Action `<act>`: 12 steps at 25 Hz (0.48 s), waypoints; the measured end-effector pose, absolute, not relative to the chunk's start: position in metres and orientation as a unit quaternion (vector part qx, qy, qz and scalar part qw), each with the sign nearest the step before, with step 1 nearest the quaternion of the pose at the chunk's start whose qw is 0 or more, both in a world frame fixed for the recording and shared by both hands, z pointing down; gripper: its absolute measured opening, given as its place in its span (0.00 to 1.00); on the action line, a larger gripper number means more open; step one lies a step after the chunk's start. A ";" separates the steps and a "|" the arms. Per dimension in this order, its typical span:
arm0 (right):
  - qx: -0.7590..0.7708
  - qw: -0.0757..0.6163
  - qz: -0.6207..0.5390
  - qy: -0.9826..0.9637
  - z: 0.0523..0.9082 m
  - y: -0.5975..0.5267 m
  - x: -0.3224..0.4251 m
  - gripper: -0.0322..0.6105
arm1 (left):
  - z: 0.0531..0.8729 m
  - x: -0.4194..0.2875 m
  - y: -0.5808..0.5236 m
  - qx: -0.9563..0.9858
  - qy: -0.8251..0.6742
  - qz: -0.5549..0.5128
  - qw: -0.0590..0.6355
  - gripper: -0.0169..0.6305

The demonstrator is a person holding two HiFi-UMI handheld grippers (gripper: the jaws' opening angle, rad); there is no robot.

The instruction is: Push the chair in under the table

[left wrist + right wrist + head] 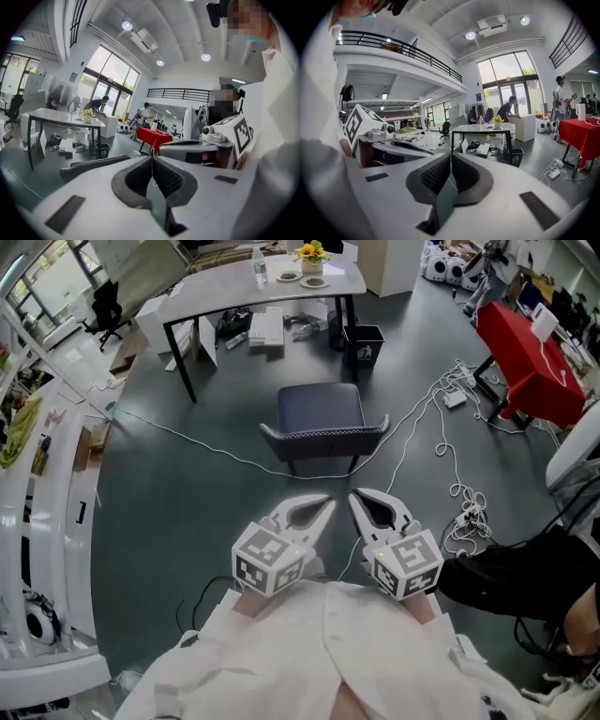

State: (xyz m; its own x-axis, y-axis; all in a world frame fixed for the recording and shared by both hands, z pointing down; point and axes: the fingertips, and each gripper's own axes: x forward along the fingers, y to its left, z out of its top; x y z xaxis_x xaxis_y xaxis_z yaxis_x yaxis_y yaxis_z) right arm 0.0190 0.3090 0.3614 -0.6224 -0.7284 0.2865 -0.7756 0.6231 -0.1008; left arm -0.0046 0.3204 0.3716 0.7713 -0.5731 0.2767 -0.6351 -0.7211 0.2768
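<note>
Chair (319,409) is found straight ahead, backrest (323,434) facing the left hand-held gripper (319,509) and right hand-held gripper (362,503), both closed, empty

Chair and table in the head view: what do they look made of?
The chair looks upholstered in matte dark blue-grey fabric; its back edge shows a light woven or stitched pattern, possibly mesh. The table has a smooth pale grey top with a soft sheen, probably laminate, on thin black legs, likely painted metal.
</note>
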 end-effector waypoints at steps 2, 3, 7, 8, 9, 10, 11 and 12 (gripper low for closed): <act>0.426 0.107 0.108 -0.892 0.364 0.293 0.014 0.10 | 0.375 -0.010 0.306 0.924 -0.324 0.088 0.180 0.05; 0.427 0.107 0.110 -0.891 0.366 0.287 0.012 0.10 | 0.379 -0.012 0.300 0.924 -0.323 0.090 0.182 0.05; 0.428 0.116 0.128 -0.887 0.381 0.271 0.008 0.10 | 0.392 -0.013 0.283 0.923 -0.315 0.100 0.197 0.05; 0.428 0.119 0.132 -0.886 0.384 0.268 0.009 0.10 | 0.394 -0.013 0.279 0.923 -0.313 0.103 0.200 0.05; 0.429 0.120 0.135 -0.885 0.385 0.265 0.009 0.10 | 0.395 -0.013 0.276 0.922 -0.312 0.105 0.202 0.05; 0.430 0.121 0.137 -0.884 0.386 0.262 0.009 0.10 | 0.397 -0.013 0.273 0.921 -0.313 0.107 0.204 0.05; 0.430 0.121 0.138 -0.884 0.387 0.260 0.010 0.10 | 0.399 -0.014 0.271 0.920 -0.315 0.109 0.207 0.05; 0.431 0.121 0.139 -0.883 0.388 0.257 0.011 0.10 | 0.402 -0.014 0.268 0.918 -0.317 0.113 0.209 0.05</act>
State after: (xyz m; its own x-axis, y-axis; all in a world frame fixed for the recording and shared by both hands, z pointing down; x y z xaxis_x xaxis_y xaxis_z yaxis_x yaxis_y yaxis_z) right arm 0.0108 0.2567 0.3881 -0.5989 -0.7278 0.3341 -0.7953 0.5895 -0.1415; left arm -0.0142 0.2680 0.4021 0.7734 -0.5353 0.3395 -0.6296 -0.7110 0.3133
